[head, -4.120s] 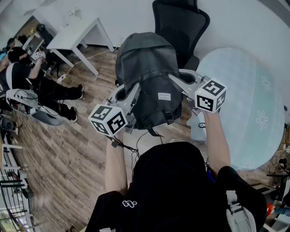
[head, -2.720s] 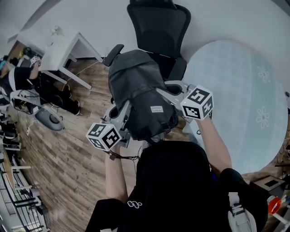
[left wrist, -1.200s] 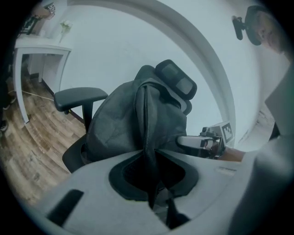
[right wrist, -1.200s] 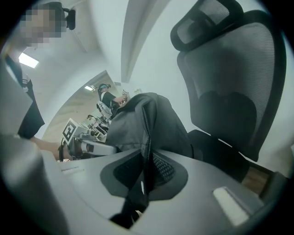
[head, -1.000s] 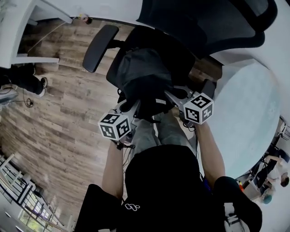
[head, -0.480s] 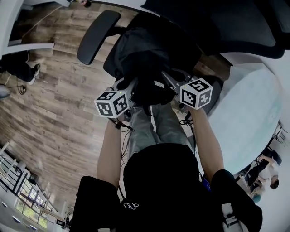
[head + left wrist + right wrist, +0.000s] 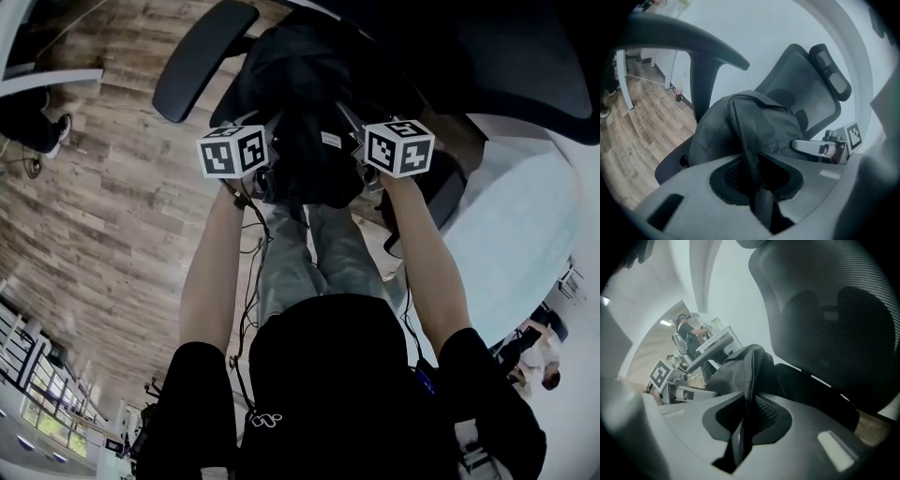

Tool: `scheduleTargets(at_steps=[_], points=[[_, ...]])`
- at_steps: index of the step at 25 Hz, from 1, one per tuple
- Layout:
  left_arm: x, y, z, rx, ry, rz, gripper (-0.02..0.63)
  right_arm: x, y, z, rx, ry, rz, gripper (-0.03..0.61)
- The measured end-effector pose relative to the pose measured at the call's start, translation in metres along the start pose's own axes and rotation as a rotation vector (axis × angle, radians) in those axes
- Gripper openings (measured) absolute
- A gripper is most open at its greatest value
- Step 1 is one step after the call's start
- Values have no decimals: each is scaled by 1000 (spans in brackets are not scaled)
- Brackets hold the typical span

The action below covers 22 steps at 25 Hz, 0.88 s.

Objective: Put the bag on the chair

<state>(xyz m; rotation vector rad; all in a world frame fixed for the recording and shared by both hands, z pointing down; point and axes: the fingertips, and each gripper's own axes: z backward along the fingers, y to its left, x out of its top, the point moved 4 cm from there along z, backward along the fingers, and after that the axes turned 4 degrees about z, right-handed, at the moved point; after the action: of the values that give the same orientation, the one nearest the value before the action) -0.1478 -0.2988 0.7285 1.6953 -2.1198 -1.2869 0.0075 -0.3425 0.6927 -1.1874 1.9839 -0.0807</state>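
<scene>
Bag first: a dark grey backpack, sitting on the seat of the black office chair, slumped between the armrest and the mesh backrest. What it holds I can't see, since only its outer fabric shows.

The person stands close against the chair, grey trousers just below the bag, both arms stretched forward. The left gripper has a fold of the bag's fabric running up between its jaws; those jaws are easing apart, though the fabric looks pinched in the slot. The right gripper is clamped on another fold at the bag's other side, the cloth standing up from its narrow slot. The two marker cubes sit level with each other, one on either side of the bag.

Beside the chair is a pale round table, and wooden floor spreads out to the person's left.
</scene>
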Motion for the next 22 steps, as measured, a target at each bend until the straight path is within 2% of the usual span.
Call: scheduleTargets(at_steps=[5, 10, 13, 15, 18, 20, 22], points=[[20, 22, -28, 5, 3, -4, 68, 10, -28, -36, -40, 68, 42, 46], [20, 50, -49, 28, 35, -16, 89, 1, -46, -69, -96, 130, 77, 60], [15, 51, -54, 66, 67, -42, 106, -8, -53, -73, -149, 191, 106, 101], [17, 51, -44, 111, 72, -69, 156, -5, -52, -68, -180, 216, 133, 171], [19, 43, -18, 148, 26, -72, 199, -3, -45, -46, -167, 166, 79, 172], [22, 32, -2, 125, -37, -27, 199, 0, -40, -29, -132, 90, 7, 173], [32, 21, 11, 99, -103, -3, 195, 12, -32, -18, -113, 9, -18, 167]])
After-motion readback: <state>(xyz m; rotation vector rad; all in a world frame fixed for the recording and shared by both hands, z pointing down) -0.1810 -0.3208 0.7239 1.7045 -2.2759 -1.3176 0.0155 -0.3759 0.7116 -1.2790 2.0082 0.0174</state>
